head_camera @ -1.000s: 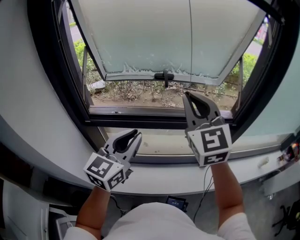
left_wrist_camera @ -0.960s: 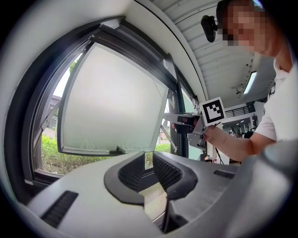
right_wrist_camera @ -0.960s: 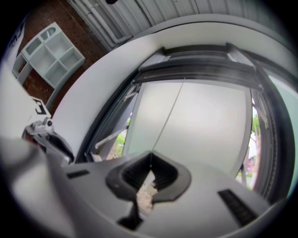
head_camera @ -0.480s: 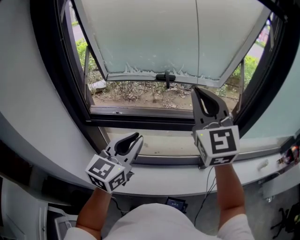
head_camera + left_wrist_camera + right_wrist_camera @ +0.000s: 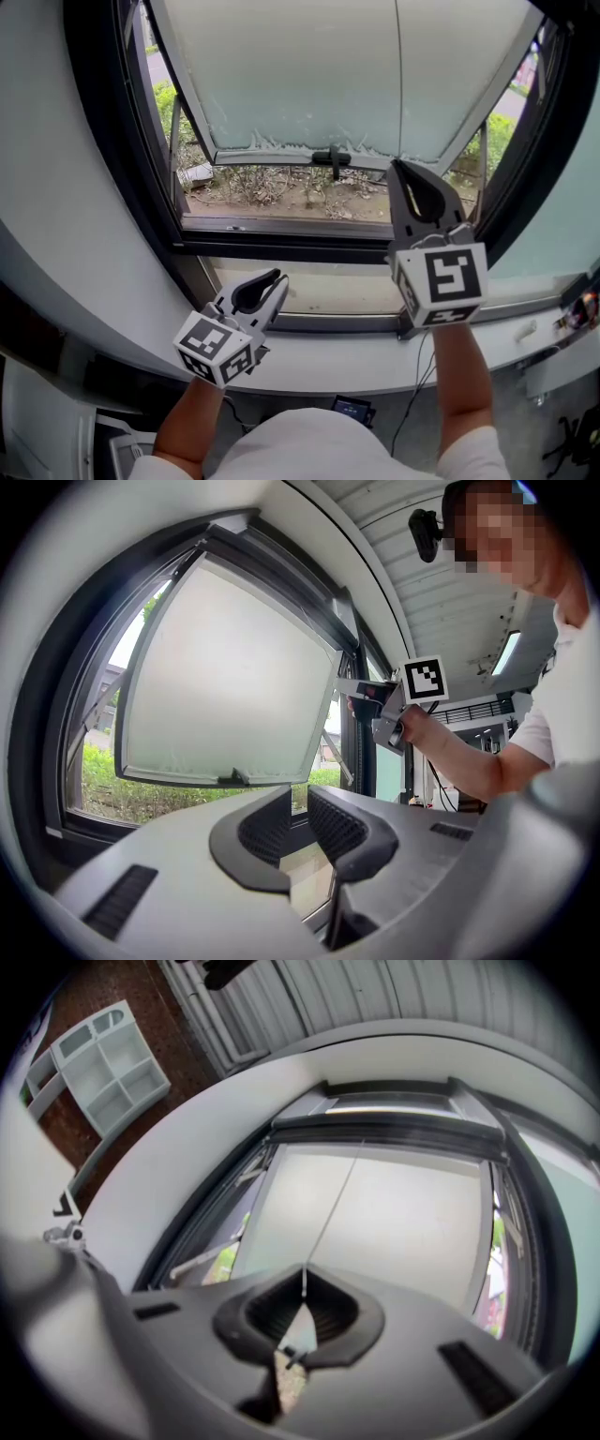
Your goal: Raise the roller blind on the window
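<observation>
In the head view, the right gripper [image 5: 398, 169] is held up in front of the window, at the right side. Its jaws are closed on the thin cord [image 5: 398, 84], which goes straight up from the tips in front of the frosted window pane [image 5: 300, 75]. The pane is tilted outward at its bottom edge and has a dark handle [image 5: 330, 156] there. Under it we see ground with dry plants [image 5: 281, 187]. The left gripper [image 5: 278, 279] is lower and nearer to us, over the white sill [image 5: 319, 364], well apart from the cord. Its jaws stand a little apart.

In the left gripper view, the two jaws have a narrow gap and nothing is between them, only the sill and the window frame far behind. The tilted pane is at the left. At the right, the person's hand holds the right gripper up near the frame.

In the right gripper view, the jaws meet at their tips and the cord is pinched there. From the tips the cord runs up across the pane to the top of the window frame [image 5: 394, 1119]. We cannot make out the roller blind itself with certainty; only its cord is clear. At the far left there is a white shelf unit [image 5: 103, 1068] against a brick wall.
</observation>
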`<state>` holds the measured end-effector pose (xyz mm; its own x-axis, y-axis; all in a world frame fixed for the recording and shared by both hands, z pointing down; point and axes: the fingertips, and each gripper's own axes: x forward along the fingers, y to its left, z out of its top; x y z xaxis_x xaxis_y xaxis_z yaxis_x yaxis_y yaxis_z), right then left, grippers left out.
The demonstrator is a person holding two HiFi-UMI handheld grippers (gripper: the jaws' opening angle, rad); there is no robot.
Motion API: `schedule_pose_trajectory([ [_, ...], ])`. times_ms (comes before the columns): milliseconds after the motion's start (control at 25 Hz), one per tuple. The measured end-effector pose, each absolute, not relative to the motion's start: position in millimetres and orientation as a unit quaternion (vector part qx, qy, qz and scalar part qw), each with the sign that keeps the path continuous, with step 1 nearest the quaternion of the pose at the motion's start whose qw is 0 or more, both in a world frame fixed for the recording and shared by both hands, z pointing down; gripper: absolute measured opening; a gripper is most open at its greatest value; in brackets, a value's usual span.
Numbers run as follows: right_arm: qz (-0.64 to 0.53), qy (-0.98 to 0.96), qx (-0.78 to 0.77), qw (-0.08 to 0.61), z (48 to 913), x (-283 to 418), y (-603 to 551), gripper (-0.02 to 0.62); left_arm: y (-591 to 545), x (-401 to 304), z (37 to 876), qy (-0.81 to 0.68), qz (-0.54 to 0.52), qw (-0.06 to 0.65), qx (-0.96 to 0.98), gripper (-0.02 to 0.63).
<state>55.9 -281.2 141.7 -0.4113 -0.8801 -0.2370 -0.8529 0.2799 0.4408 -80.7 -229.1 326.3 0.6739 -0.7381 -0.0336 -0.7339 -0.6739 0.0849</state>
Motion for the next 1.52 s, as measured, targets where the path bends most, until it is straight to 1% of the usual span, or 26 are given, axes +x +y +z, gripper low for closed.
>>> schedule_pose_trajectory([
  [400,-0.274,-0.789,0.549,0.006,116.4,56.5,-277.6,0.023,-225.7,-80.4,325.7,-0.399,-0.035,0.034,0.916,0.069],
  [920,-0.292,-0.776,0.559,0.005,101.2,58.0,-275.9,0.023,-224.1,-81.4,327.2,-0.395,-0.039,0.039,0.917,0.069],
  [1240,-0.316,-0.759,0.569,-0.014,80.9,61.2,-271.8,0.024,-225.2,-82.9,328.9,-0.392,-0.038,0.043,0.918,0.069],
  [1520,-0.328,-0.755,0.568,-0.009,75.0,60.4,-272.7,0.023,-225.7,-83.7,326.8,-0.391,-0.041,0.044,0.919,0.069],
])
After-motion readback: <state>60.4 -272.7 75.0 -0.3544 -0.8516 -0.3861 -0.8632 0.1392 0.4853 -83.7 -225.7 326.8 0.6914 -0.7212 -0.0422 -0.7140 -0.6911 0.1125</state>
